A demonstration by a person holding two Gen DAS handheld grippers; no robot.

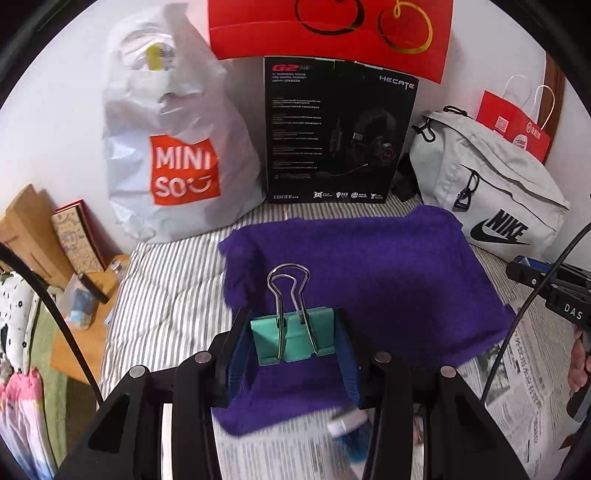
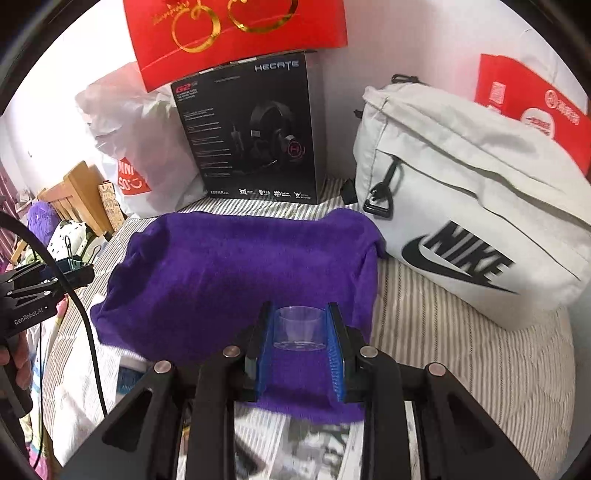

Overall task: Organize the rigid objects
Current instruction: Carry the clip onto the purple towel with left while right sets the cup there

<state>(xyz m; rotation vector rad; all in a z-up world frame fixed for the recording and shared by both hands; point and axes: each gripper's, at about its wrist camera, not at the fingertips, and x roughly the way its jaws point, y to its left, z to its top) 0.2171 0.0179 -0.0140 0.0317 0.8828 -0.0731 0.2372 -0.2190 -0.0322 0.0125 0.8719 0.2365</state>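
Observation:
My left gripper (image 1: 293,341) is shut on a teal binder clip (image 1: 295,338) with silver wire handles, held over the near edge of a purple towel (image 1: 388,273). My right gripper (image 2: 300,332) is shut on a small clear plastic cup (image 2: 300,328), held above the same purple towel (image 2: 229,266). The left gripper with its clip also shows at the left of the right wrist view (image 2: 70,267). The right gripper's body shows at the right edge of the left wrist view (image 1: 554,291).
Behind the towel stand a white Miniso bag (image 1: 177,155), a black headset box (image 1: 332,133), a red paper bag (image 1: 332,29) and a grey Nike bag (image 1: 491,192). Newspaper (image 1: 524,387) lies on the striped bedding (image 1: 173,288). A small blue-white object (image 1: 351,432) lies below the left gripper.

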